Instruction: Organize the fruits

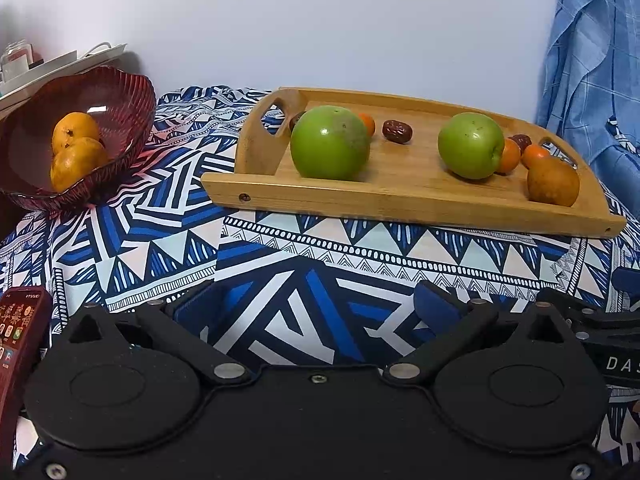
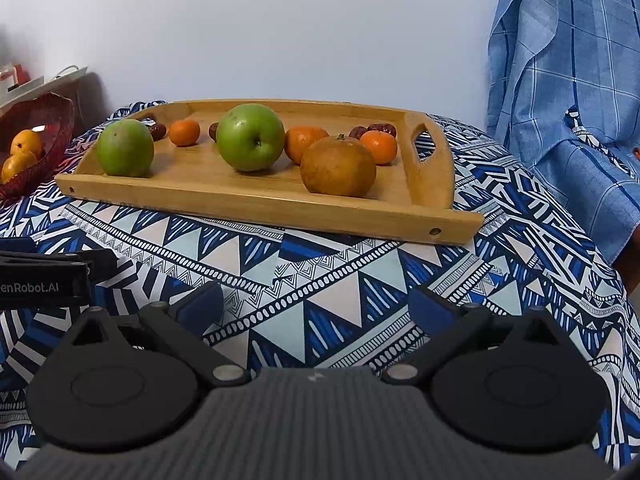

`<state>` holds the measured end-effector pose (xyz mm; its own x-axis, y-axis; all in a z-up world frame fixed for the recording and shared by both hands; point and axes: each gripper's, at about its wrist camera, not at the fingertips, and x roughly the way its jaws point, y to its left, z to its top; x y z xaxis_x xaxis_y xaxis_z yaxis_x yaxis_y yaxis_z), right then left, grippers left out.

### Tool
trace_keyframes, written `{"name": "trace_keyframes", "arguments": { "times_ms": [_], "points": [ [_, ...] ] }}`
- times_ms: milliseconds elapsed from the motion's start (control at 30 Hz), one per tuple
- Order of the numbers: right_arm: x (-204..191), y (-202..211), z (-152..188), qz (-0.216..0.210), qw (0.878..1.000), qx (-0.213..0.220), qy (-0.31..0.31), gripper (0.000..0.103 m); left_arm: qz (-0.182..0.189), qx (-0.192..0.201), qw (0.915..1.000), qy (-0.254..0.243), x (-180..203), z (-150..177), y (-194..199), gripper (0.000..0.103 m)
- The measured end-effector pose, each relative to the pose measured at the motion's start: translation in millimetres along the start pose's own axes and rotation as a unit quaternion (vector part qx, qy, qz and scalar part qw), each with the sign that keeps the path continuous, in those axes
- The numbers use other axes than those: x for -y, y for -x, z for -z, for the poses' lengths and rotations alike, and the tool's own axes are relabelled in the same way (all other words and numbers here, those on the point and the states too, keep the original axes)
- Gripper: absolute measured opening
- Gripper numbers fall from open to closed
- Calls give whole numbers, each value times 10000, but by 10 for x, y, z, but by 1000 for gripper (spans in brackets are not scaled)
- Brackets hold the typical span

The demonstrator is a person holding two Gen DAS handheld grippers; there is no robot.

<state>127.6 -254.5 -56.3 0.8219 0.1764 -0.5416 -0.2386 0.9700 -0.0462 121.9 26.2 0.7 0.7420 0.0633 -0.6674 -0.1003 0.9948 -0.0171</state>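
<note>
A wooden tray [image 1: 360, 200] [image 2: 224, 196] lies on the patterned cloth. It holds two green apples [image 1: 330, 142] [image 2: 251, 137], a brown pear [image 1: 554, 182] [image 2: 338, 167], small oranges [image 2: 184, 133] and dark red dates [image 1: 397, 131]. A dark red glass bowl [image 1: 120, 92] [image 2: 60, 120] at the left holds two orange fruits [image 1: 76, 148]. My left gripper [image 1: 312, 312] is open and empty, well short of the tray. My right gripper [image 2: 320, 308] is open and empty, also short of the tray.
A phone [image 1: 20, 344] lies at the near left. Blue checked fabric [image 2: 568, 92] hangs at the right. A white shelf [image 1: 60, 64] with a jar stands behind the bowl. The left gripper's body [image 2: 44, 276] shows at the right wrist view's left edge.
</note>
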Motion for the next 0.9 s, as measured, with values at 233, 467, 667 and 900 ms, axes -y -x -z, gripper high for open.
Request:
{"name": "trace_keyframes", "arguments": {
  "times_ms": [233, 467, 667, 900],
  "points": [
    [-1, -1, 0, 2, 10000, 1, 1, 103, 5, 9, 10000, 3, -2, 4, 1, 103],
    [-16, -5, 1, -90, 9999, 2, 48, 103, 9, 17, 10000, 11, -2, 7, 6, 103],
    [-29, -5, 1, -93, 9999, 1, 47, 103, 5, 35, 10000, 15, 0, 11, 11, 103],
    [-21, -3, -1, -92, 9999, 0, 47, 103, 4, 40, 10000, 13, 2, 11, 12, 103]
  ]
}}
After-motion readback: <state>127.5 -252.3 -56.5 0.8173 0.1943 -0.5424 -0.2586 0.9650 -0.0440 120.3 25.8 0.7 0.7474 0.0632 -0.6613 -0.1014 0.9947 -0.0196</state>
